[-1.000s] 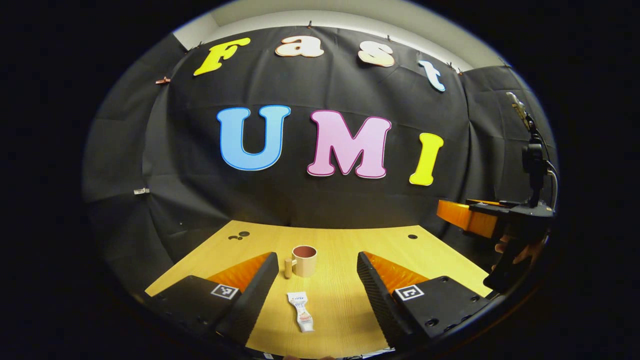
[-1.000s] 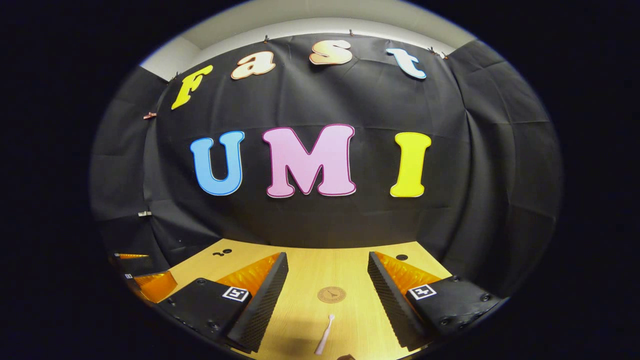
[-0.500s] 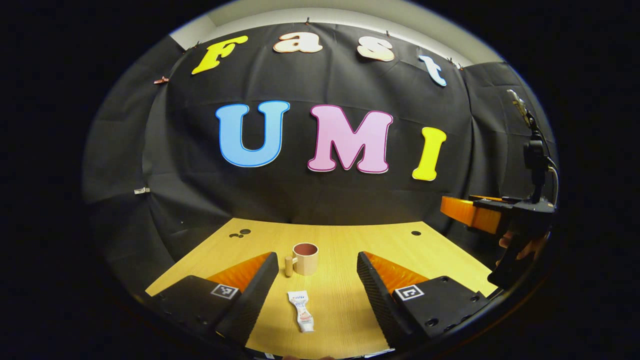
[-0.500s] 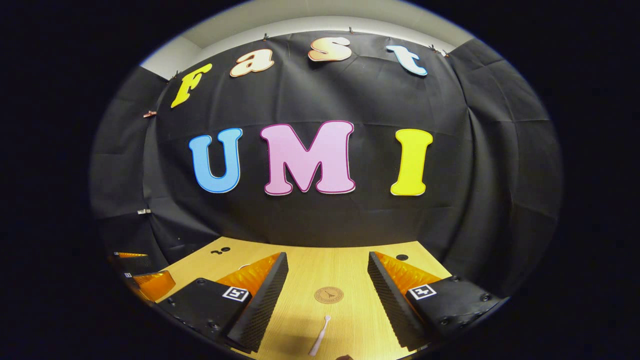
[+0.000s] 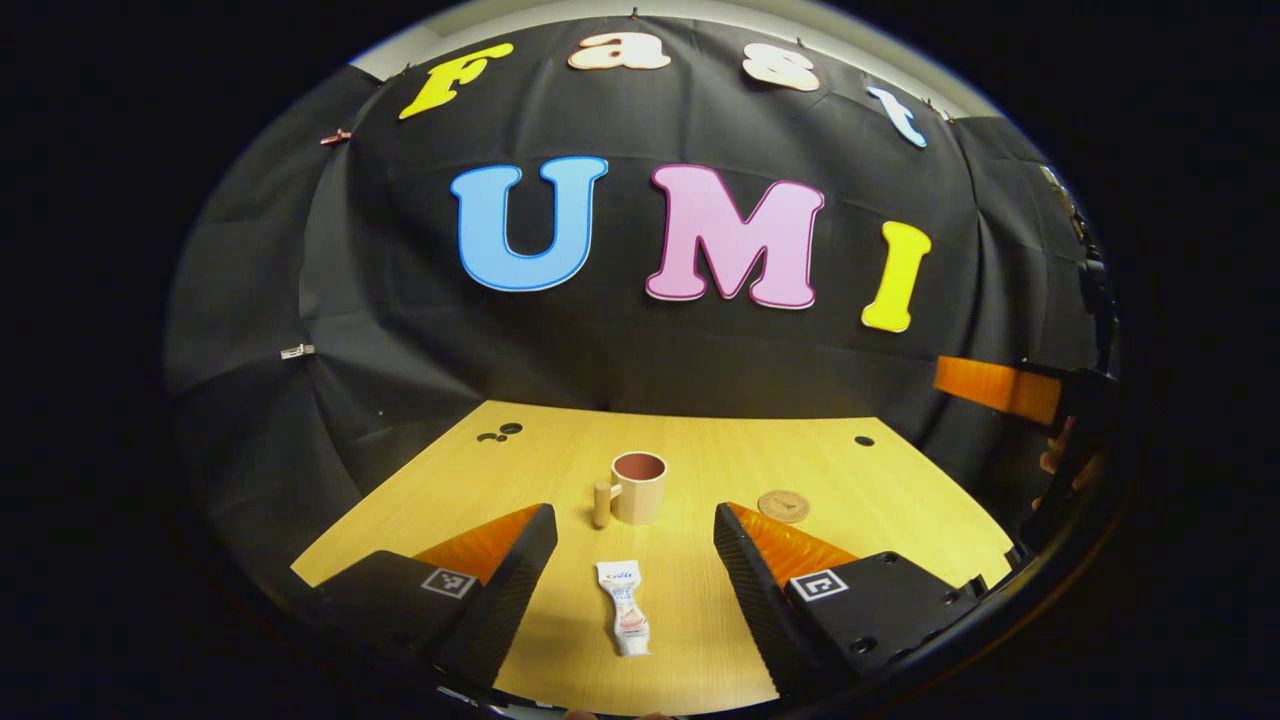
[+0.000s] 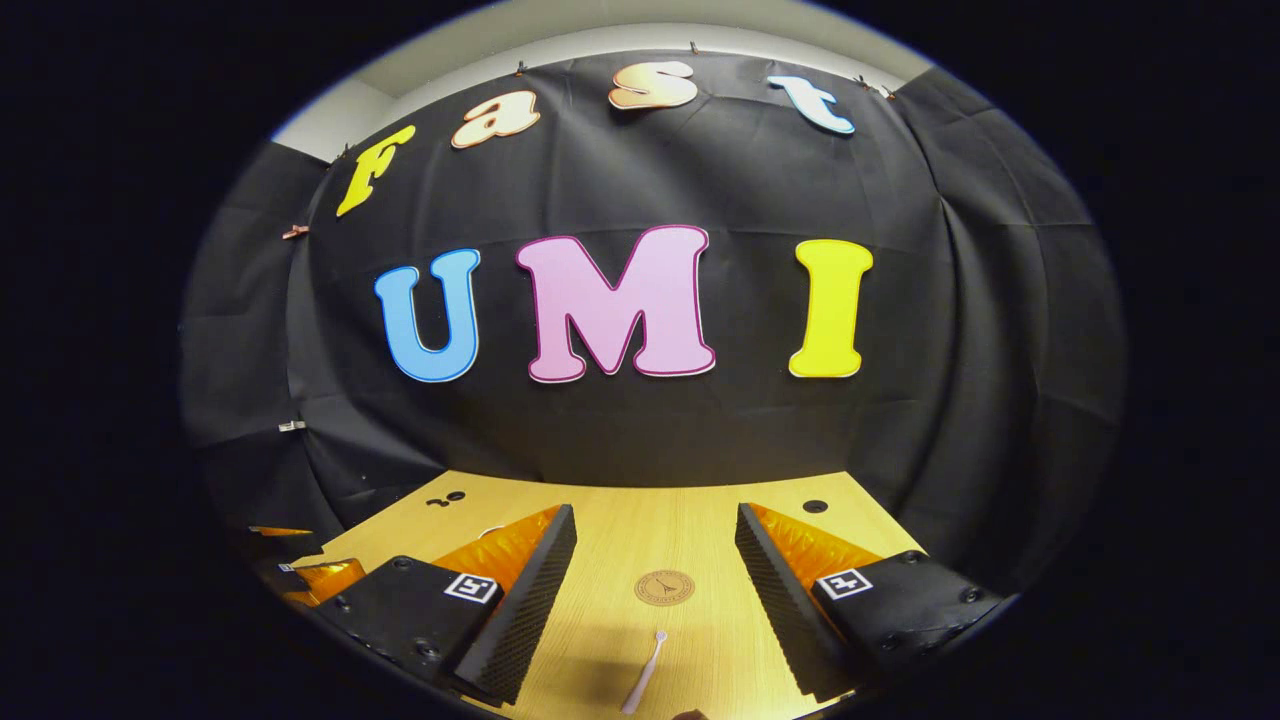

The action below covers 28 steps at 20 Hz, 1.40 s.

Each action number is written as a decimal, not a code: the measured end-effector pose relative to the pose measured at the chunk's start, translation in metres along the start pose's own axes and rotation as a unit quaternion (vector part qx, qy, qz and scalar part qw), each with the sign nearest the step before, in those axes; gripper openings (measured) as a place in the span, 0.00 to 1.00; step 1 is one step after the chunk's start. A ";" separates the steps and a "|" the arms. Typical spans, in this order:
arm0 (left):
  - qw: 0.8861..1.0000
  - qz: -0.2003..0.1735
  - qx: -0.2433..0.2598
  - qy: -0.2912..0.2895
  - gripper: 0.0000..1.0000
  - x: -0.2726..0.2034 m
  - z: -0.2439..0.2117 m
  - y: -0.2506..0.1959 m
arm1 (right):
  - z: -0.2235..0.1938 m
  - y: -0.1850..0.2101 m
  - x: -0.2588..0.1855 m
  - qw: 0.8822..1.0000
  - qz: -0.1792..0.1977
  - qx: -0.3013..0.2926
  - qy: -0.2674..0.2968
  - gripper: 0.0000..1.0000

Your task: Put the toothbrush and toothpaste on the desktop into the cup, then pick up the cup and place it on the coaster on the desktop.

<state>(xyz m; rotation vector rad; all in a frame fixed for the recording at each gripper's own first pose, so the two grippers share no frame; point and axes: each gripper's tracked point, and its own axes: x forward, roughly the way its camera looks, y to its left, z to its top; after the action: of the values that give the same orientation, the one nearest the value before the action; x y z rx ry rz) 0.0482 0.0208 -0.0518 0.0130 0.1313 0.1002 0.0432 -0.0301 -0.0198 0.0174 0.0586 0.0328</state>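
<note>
A creased black cloth wall [image 5: 640,350] hangs behind and wraps both sides of the booth, clipped along its top edge beneath a pale grey-white upper wall [image 6: 560,45]. In front stands a light yellow wood-grain desktop [image 5: 700,445] with dark round holes near its far corners [image 5: 864,440]. Light falls brightest on the desk's middle, and the cloth above it lies in dim shadow.

The toothpaste [image 5: 623,620] tube's printing and the coaster [image 6: 664,587] emblem are too small to read.
</note>
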 end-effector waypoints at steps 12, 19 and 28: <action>0.992 0.045 -0.019 0.120 0.98 0.068 -0.120 -0.001 | -0.040 -0.010 0.046 0.997 0.046 0.008 0.054 0.99; 0.977 0.060 -0.013 0.205 0.98 0.102 -0.187 -0.001 | -0.074 -0.028 0.069 0.994 0.046 0.008 0.100 0.99; 0.963 0.076 -0.029 0.257 0.89 0.124 -0.215 0.004 | -0.131 -0.036 0.069 0.985 0.046 0.035 0.163 0.99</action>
<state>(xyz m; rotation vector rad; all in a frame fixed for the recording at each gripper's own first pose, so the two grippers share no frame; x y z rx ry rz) 0.1422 0.0384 -0.2812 -0.0616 0.6470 0.2595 0.1056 -0.0621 -0.1550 0.0854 0.3868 0.1267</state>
